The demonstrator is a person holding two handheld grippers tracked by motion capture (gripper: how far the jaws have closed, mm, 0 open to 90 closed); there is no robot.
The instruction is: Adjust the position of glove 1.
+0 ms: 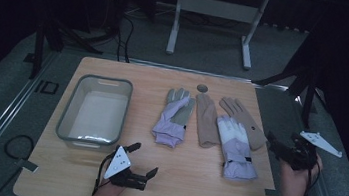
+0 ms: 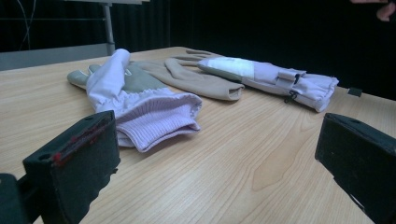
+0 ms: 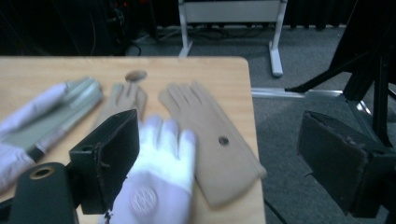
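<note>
Several gloves lie on the wooden table (image 1: 100,189). A lilac and grey glove (image 1: 174,118) (image 2: 140,102) (image 3: 42,121) is in the middle. To its right lie a tan glove (image 1: 206,119) (image 2: 201,81) (image 3: 123,98), a second tan glove (image 1: 243,119) (image 3: 210,140), and a white and lilac padded glove (image 1: 236,146) (image 2: 275,79) (image 3: 161,172) that overlaps them. My left gripper (image 1: 143,159) (image 2: 215,154) is open near the front edge and points at the lilac glove's cuff. My right gripper (image 1: 272,144) (image 3: 219,154) is open at the table's right edge, above the gloves there, with nothing between its jaws.
A grey plastic basin (image 1: 67,115) stands empty on the left of the table. A round hole (image 1: 202,88) sits near the far edge. Beyond the table are a white desk frame (image 1: 173,32), black stands and floor cables (image 1: 18,147).
</note>
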